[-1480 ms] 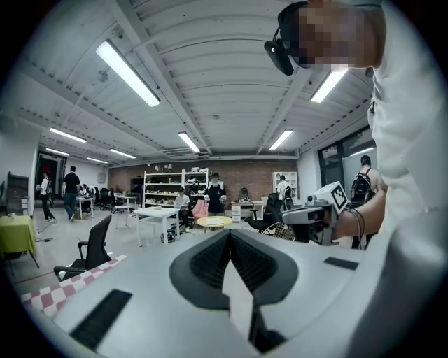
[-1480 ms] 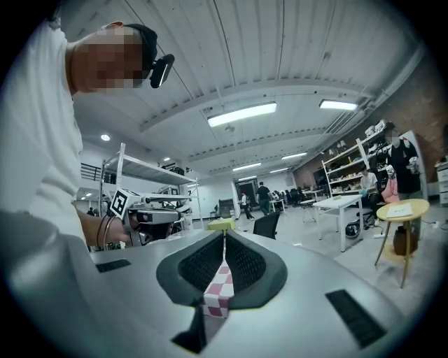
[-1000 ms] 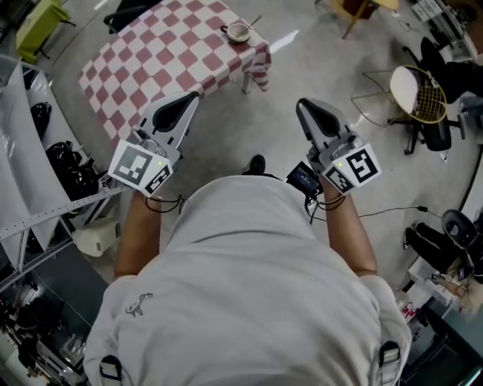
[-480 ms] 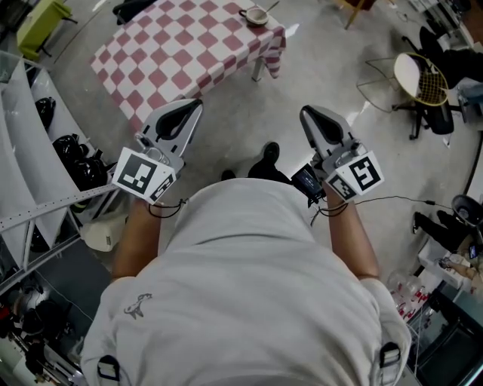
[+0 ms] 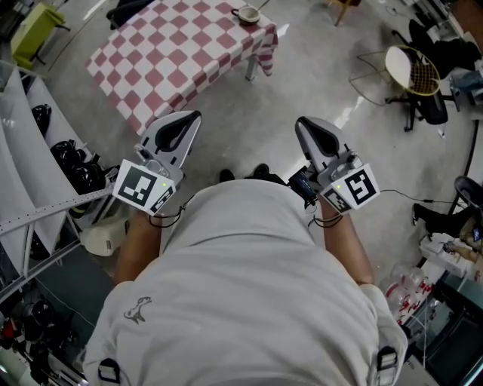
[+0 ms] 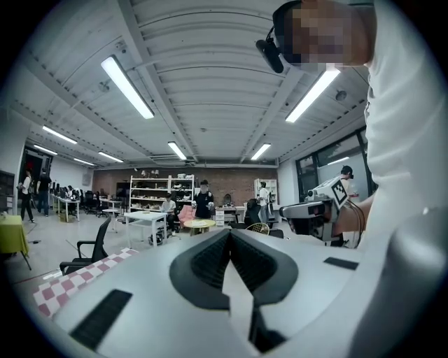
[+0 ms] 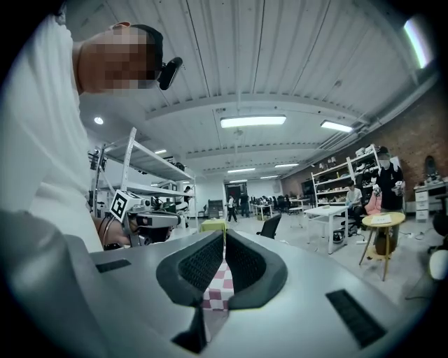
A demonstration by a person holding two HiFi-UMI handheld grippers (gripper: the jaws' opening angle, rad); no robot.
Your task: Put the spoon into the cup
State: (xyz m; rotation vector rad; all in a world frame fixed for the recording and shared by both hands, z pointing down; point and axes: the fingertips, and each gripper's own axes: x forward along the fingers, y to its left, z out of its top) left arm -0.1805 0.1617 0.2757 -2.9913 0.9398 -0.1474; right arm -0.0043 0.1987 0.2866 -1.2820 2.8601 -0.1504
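A small cup stands at the far corner of the red-and-white checked table, at the top of the head view. Beside it lies a thin stick-like piece, perhaps the spoon; it is too small to tell. Both grippers are held close to my chest, well short of the table. My left gripper is shut and holds nothing; in its own view the jaws meet at the tips. My right gripper is shut too, with only checked cloth showing through the slit behind its tips.
A metal shelf rack with dark objects stands at the left. A wire chair with a round seat and office chairs are at the right. Bare concrete floor lies between me and the table. People and tables are far off.
The head view has swung a little, so the table and cup shifted in the picture. Both grippers stay shut in front of the chest, the left one slightly lower.
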